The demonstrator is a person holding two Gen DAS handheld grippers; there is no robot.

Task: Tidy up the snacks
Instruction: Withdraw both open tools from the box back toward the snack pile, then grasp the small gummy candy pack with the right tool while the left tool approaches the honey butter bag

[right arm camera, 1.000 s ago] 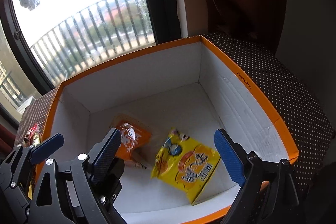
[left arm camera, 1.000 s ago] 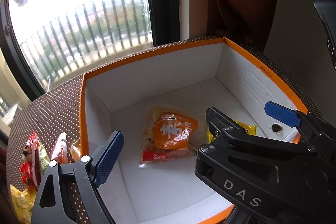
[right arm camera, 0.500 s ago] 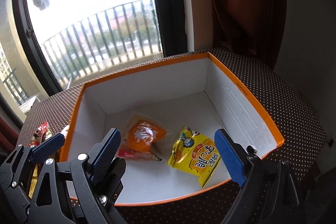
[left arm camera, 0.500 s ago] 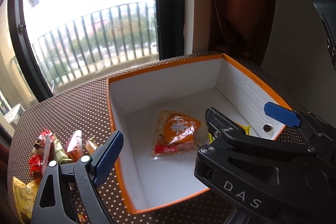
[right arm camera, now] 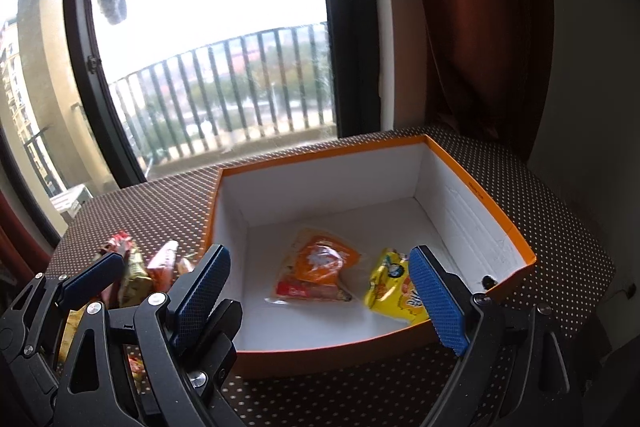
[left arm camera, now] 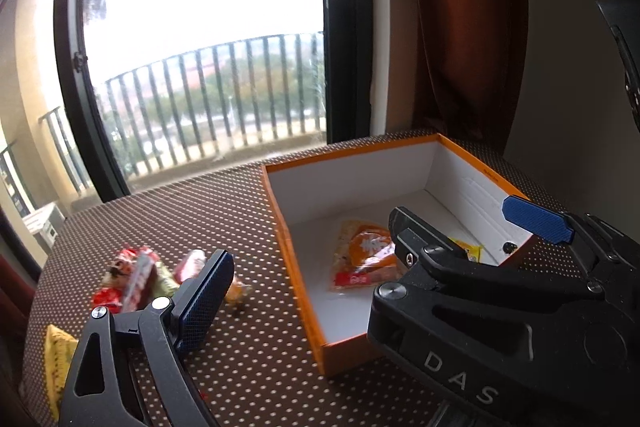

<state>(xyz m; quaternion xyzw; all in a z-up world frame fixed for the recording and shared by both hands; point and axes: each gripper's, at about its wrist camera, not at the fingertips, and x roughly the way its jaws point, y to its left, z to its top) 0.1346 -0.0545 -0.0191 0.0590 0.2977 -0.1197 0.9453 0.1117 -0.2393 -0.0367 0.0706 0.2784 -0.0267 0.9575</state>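
Nearest the right wrist camera, the right gripper (right arm camera: 320,291) stands wide, nothing between its blue pads, above the near wall of the box (right arm camera: 348,351). To its left in that view sits the left gripper (right arm camera: 156,275), its jaws opening and empty; in the left wrist view the left gripper (left arm camera: 384,251) spans from the table to the box's right wall, with the right gripper (left arm camera: 480,311) as a black body crossing the lower right.

The box has orange edges and a white inside and stands open on a brown table (right arm camera: 560,227) dotted with white. On its floor lie two snacks: an orange packet (right arm camera: 316,271) near the middle, and a yellow packet (right arm camera: 394,291) just right of it, apart from it, partly behind the right gripper's right pad.

Left of the box, on the table, lies a loose pile of snacks (left arm camera: 136,279) in red, green and pink wrappers, with a yellow bag (left arm camera: 56,363) nearer the camera.

Behind the table are a window (right arm camera: 220,27) with a railing outside and a brown curtain (right arm camera: 472,27).
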